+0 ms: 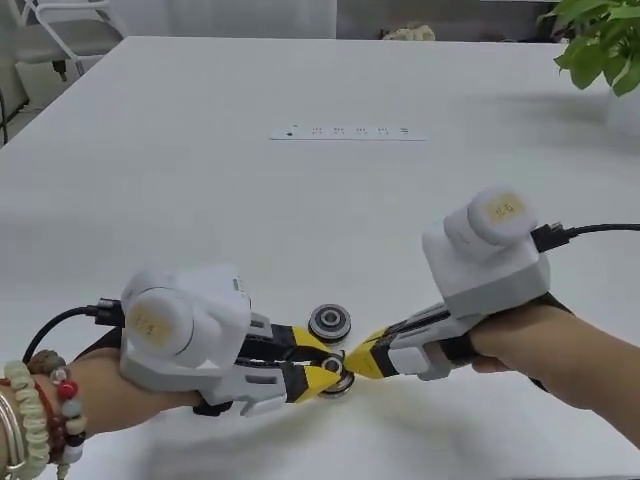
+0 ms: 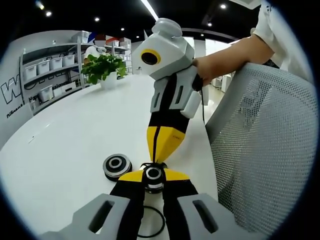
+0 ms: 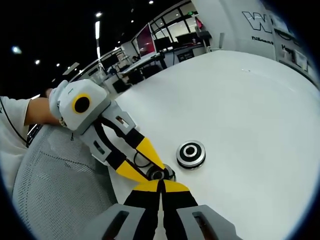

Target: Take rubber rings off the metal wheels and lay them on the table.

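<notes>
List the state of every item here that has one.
Left hand-held gripper: shut on held wheel.
Right hand-held gripper: shut, tips at held wheel.
Free wheel: flat on table, not yet stripped.
Loose rubber ring: off, lying on table.
</notes>
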Motion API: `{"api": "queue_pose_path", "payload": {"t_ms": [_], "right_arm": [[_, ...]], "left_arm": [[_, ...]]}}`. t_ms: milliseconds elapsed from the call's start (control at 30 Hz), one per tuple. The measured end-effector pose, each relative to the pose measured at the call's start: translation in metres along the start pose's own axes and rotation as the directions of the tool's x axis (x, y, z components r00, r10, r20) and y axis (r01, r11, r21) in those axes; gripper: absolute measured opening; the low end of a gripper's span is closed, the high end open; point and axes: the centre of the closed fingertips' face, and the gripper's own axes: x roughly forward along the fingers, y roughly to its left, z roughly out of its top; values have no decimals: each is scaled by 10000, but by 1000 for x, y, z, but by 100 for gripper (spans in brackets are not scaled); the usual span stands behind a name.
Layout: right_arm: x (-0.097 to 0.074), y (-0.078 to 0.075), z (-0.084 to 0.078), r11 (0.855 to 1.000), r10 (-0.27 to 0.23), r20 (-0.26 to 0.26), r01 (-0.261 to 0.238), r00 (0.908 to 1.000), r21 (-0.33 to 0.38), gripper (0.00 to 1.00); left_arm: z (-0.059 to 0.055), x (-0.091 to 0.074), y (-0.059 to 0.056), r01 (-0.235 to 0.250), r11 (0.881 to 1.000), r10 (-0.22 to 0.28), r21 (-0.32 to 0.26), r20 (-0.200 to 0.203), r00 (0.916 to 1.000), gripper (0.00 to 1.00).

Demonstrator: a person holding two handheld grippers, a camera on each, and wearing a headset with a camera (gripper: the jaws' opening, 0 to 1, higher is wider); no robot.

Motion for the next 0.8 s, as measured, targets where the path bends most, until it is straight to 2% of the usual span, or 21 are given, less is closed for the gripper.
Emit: {"api": "queue_pose_path", "payload": {"t_ms": [667,800], "right_arm": [[1,3,3,9998,192,157,-191,9997,-58,0],[0,8,7,9988,492,363,-493,9981,6,0]], "left_arm": [[0,0,0,24,10000,-24,-22,68,10000,8],[0,0,0,29,10000,-29,-27,78,10000,8]]}}
